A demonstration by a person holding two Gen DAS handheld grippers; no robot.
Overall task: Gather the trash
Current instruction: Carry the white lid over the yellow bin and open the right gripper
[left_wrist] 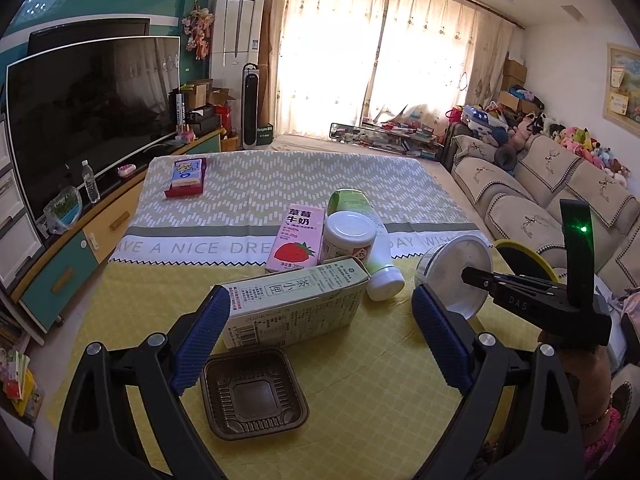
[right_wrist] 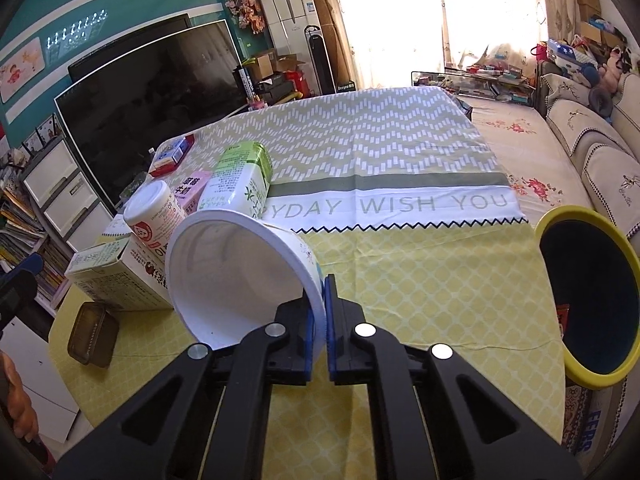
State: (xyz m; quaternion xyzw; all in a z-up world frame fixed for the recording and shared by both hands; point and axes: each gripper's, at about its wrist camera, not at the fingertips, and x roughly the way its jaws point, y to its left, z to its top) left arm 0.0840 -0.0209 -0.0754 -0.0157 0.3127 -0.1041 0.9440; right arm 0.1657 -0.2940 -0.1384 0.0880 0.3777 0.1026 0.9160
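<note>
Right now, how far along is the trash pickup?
Early. Done: something red already lies in the yellow-rimmed bin. In hand: the right gripper is shut on the rim of the white cup. The left gripper is open above the tea carton. Left: strawberry milk box, white jar, green bottle, brown tray.
</note>
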